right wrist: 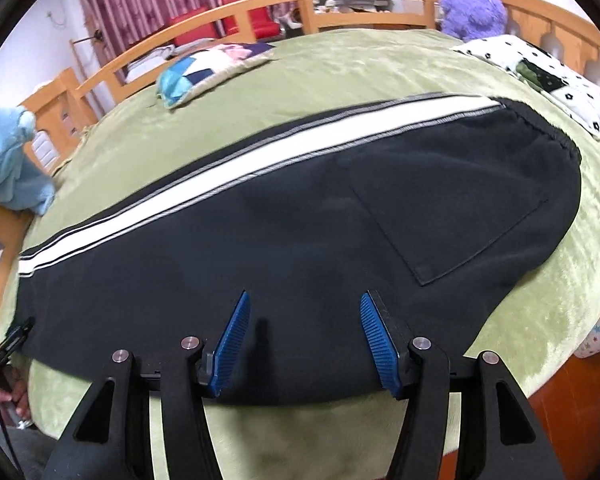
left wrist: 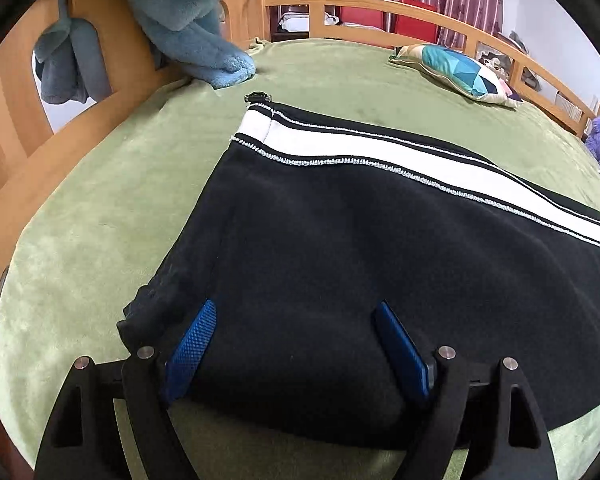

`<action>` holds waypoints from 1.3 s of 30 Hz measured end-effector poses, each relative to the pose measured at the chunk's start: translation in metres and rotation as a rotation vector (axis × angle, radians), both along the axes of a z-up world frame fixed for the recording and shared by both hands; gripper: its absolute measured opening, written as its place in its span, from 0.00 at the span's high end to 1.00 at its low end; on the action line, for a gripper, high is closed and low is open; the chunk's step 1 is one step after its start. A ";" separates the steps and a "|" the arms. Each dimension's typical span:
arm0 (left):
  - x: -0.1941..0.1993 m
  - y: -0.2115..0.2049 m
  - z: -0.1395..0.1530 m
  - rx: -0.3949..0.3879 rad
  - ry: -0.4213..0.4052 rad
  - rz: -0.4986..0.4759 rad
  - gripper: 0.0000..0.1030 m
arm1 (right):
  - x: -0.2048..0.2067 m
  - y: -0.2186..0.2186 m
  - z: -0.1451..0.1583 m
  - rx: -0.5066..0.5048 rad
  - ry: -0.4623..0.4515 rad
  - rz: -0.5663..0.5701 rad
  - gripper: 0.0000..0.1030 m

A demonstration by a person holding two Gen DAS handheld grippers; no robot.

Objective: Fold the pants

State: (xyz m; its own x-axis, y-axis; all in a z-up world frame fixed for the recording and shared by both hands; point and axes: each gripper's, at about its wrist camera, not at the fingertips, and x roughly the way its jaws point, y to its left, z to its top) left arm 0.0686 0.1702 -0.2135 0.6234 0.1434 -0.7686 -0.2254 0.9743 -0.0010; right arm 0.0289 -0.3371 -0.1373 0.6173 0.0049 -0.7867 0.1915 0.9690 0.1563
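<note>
Bed (left wrist: pixel 100 208): covered with a green plush blanket and ringed by a wooden rail; it carries everything here.
Pants (left wrist: pixel 340 264): black with a white side stripe, lying flat on the blanket along the bed's near edge, already doubled leg on leg. The stripe runs along the far side of the garment.
Pants, left wrist view: the leg hem end lies toward the bed's left edge, and a small dark zipper pull (left wrist: pixel 259 97) shows at the far corner of the hem.
Pants, right wrist view (right wrist: pixel 300 248): the waist end with a patch pocket (right wrist: pixel 452 216) lies toward the right side of the bed.
Left gripper (left wrist: pixel 294 346): jaws spread wide, blue pads apart, over the near edge of the leg end; black cloth shows between the fingers, but the pads do not press on it.
Right gripper (right wrist: pixel 304 340): jaws parted at a middling width, over the near edge of the pants near the seat; the pads grip nothing.
Blue plush blanket (left wrist: pixel 204 20): draped over the rail at the bed's far left corner, well apart from the pants.
Patchwork cushion (left wrist: pixel 456 72): on the blanket by the far rail, beyond the stripe.
White patterned pillow (right wrist: pixel 540 76): at the bed's far right, near the waistband.
Purple plush toy (right wrist: pixel 472 8): against the rail behind that pillow.
Red chairs (right wrist: pixel 220 16): past the rail, before a striped curtain.
</note>
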 end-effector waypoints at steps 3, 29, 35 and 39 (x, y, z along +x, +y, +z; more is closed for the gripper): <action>0.000 0.000 0.000 0.001 -0.003 0.002 0.21 | -0.007 0.010 0.020 -0.046 -0.047 0.001 0.44; -0.001 0.060 0.006 -0.316 -0.013 0.207 0.83 | 0.017 0.072 0.059 0.099 -0.114 0.207 0.38; 0.009 0.011 0.081 -0.089 -0.077 0.086 0.87 | 0.009 0.061 0.062 0.025 -0.159 0.215 0.38; 0.012 -0.045 0.139 0.017 -0.103 -0.039 0.88 | 0.011 0.049 0.056 -0.001 -0.130 0.216 0.38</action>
